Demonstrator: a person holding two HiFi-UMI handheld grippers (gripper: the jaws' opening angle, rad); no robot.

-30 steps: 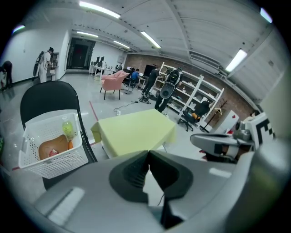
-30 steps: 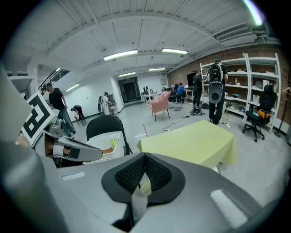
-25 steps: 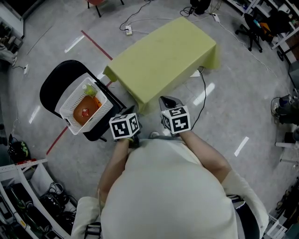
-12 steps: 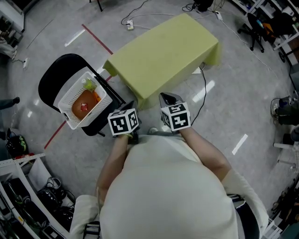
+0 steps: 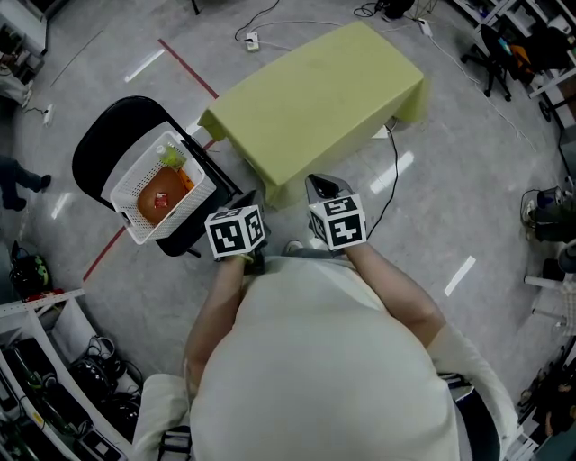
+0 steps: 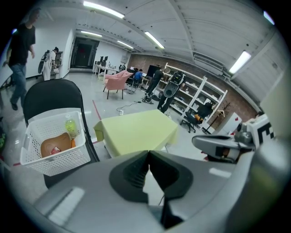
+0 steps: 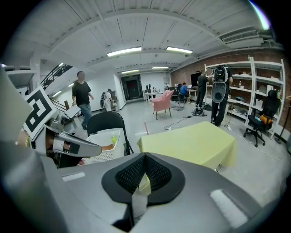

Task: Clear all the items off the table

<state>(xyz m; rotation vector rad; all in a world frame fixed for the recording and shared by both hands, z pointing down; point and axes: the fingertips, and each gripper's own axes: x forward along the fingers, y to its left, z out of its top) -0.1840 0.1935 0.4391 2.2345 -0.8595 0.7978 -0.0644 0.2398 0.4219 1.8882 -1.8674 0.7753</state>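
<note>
Left gripper point(image 6: 148, 154) and right gripper point(image 7: 144, 157) hover empty, jaws together; yellow worktop point(image 5: 315, 99) just ahead; white basket point(image 5: 131, 230) left of the left gripper.

All three views reach me evenly bright. The light comes from long ceiling tubes point(image 6: 103, 9), plain in both gripper views. In my head view they leave pale streaks of glare on the grey floor point(image 5: 486, 180). The table point(image 5: 315, 99) is lit flat, and the shadows around it are soft and faint. Both gripper views bend hard toward their rims and fall away to black corners, and the shelves point(image 7: 254, 91) curve there. Close to the lens, the body of the left gripper point(image 6: 148, 154) is smeared and out of focus, as is that of the right gripper point(image 7: 144, 157). The far room holds fairly sharp.
</note>
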